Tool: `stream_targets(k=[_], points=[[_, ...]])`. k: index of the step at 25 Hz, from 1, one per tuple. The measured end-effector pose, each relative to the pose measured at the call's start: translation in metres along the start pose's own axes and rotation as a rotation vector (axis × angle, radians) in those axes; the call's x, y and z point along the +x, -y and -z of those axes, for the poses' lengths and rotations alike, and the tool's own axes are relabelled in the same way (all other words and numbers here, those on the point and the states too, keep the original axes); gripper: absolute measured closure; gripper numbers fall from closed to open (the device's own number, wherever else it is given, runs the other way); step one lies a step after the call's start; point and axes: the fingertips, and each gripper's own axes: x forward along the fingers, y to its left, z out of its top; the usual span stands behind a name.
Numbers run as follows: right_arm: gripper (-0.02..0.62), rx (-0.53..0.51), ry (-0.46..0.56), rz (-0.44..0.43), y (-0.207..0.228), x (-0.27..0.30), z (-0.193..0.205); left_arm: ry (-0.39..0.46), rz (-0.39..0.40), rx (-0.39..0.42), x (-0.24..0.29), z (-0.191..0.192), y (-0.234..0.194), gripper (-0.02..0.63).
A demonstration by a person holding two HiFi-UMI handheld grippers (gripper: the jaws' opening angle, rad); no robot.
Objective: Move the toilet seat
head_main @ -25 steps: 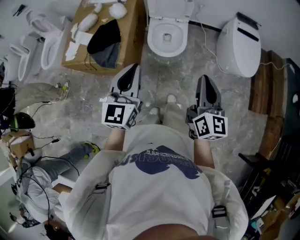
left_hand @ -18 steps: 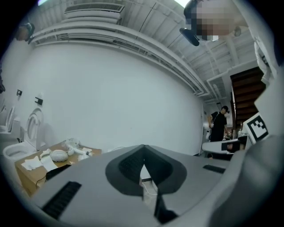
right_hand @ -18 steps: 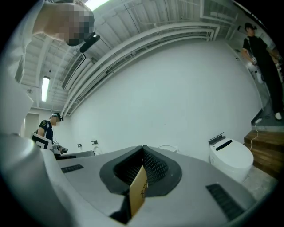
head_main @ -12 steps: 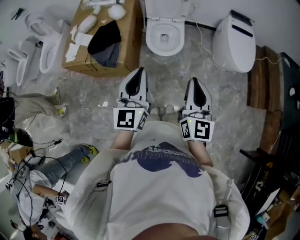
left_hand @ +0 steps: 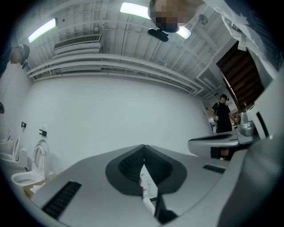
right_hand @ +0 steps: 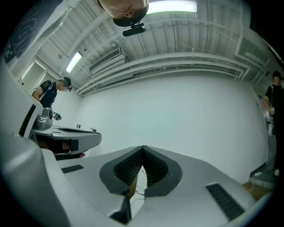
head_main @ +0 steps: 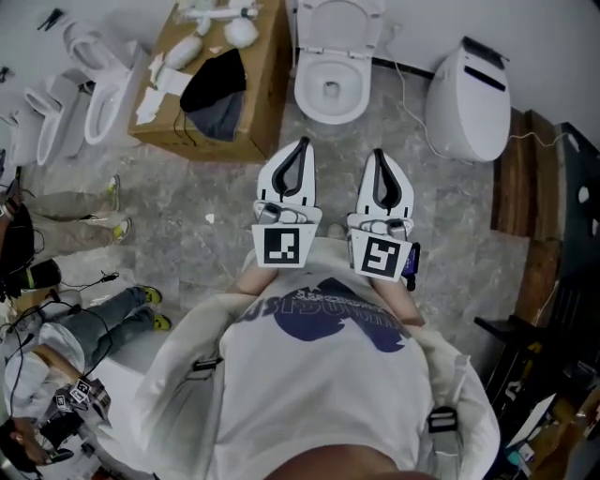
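In the head view a white toilet (head_main: 330,70) stands against the far wall, its bowl open and its seat and lid (head_main: 339,17) tipped up toward the wall. My left gripper (head_main: 298,148) and right gripper (head_main: 378,155) are held side by side in front of my chest, tips pointing at the toilet and well short of it. Both are shut with nothing between the pads. The left gripper view has the left gripper (left_hand: 143,150) against a bare white wall and ceiling. The right gripper (right_hand: 143,150) faces the same wall in its own view.
A cardboard box (head_main: 253,103) with a black cloth and white parts stands left of the toilet. A second toilet (head_main: 469,94) with a closed lid is at the right. More white fixtures (head_main: 80,84) line the left. Wooden boards (head_main: 525,178) lie right; people's legs (head_main: 75,206) are at the left.
Both grippers have drawn closer together and shifted forward toward the toilet. Their jaws stayed shut.
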Motion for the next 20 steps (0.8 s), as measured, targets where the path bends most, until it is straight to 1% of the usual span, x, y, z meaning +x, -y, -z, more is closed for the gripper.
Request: stream_targets(k=[8, 10, 12, 14, 16, 20], points=[[0.586, 0.007, 0.025, -0.028, 0.001, -0.001, -0.013, 0.023, 0.010, 0.002, 0.005, -0.011, 0.010, 0.607], [0.586, -0.010, 0.024, -0.030, 0.002, -0.001, -0.013, 0.011, 0.018, 0.006, 0.005, -0.008, 0.014, 0.607], [0.588, -0.049, 0.005, -0.036, 0.001, 0.000, -0.008, -0.023, 0.040, 0.026, 0.007, -0.001, 0.019, 0.607], [0.588, -0.065, -0.016, -0.036, 0.000, 0.000, -0.002, -0.061, 0.059, 0.029, 0.009, 0.008, 0.023, 0.609], [0.589, -0.059, -0.025, -0.035, 0.000, -0.002, -0.001, -0.065, 0.068, 0.022, 0.009, 0.008, 0.025, 0.609], [0.589, -0.051, -0.014, -0.038, 0.001, -0.006, -0.005, -0.047, 0.077, 0.038, 0.008, 0.000, 0.030, 0.609]])
